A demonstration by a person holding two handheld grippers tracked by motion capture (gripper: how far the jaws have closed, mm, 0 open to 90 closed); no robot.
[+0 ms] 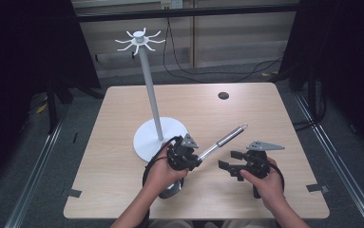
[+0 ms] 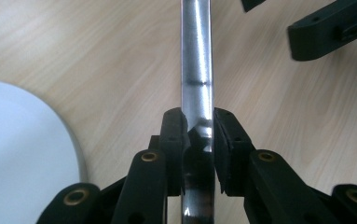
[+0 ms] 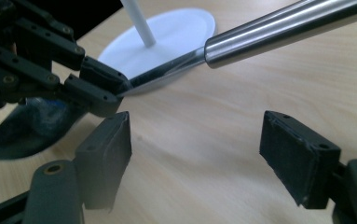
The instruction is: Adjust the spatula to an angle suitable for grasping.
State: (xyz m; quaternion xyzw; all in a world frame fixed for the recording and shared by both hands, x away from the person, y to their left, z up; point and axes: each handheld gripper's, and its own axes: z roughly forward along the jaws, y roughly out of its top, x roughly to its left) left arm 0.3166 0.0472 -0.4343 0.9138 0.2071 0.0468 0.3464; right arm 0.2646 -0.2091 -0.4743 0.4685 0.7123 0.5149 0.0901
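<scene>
My left gripper [image 1: 196, 159] [image 2: 198, 126] is shut on the thin flat neck of a long steel utensil [image 1: 227, 138] [image 2: 197, 60]. Its round polished handle [image 3: 283, 32] slants up and away to the right, clear of the table. The utensil's dark head [image 1: 172, 191] [image 3: 27, 130] hangs low behind the left hand. My right gripper [image 1: 227, 160] [image 3: 199, 144] stands open just right of the left one, below the handle, with nothing between its pads. A white hanger stand [image 1: 151, 90] with curved hooks [image 1: 139, 40] on top rises from a round base [image 1: 146, 137] [image 2: 22, 154] [image 3: 176, 32] beside the left gripper.
A small black disc [image 1: 223, 95] lies at the far middle of the wooden table [image 1: 265, 118]. Black tape tabs [image 1: 73, 193] mark the front corners. Cables run over the floor behind the table, and dark curtains hang on both sides.
</scene>
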